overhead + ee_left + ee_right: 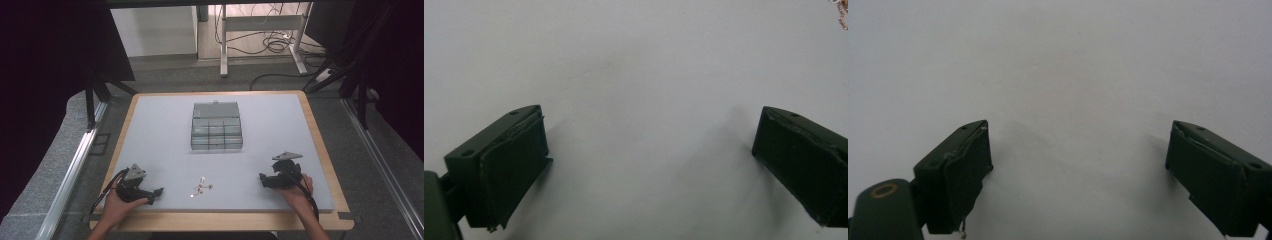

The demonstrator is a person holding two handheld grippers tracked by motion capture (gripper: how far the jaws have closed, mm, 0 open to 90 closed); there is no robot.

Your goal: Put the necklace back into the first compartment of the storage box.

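Observation:
A small thin chain-like piece of jewellery (201, 187) lies on the grey mat near the front edge, between my two hands. Its tip shows at the top right corner of the left gripper view as the chain (841, 11). My left gripper (159, 191) rests low on the mat at the front left, pointing right toward the chain; in its own view the left gripper (649, 145) stands open with bare mat between the jaws. My right gripper (262, 178) sits at the front right, pointing left; the right gripper (1078, 155) is open and holds nothing.
A clear plastic compartment box (216, 125) with its lid open stands at the mat's middle, farther back. The grey mat (280, 125) covers a wooden table (327, 155). Beyond the table are a desk frame and cables on the floor.

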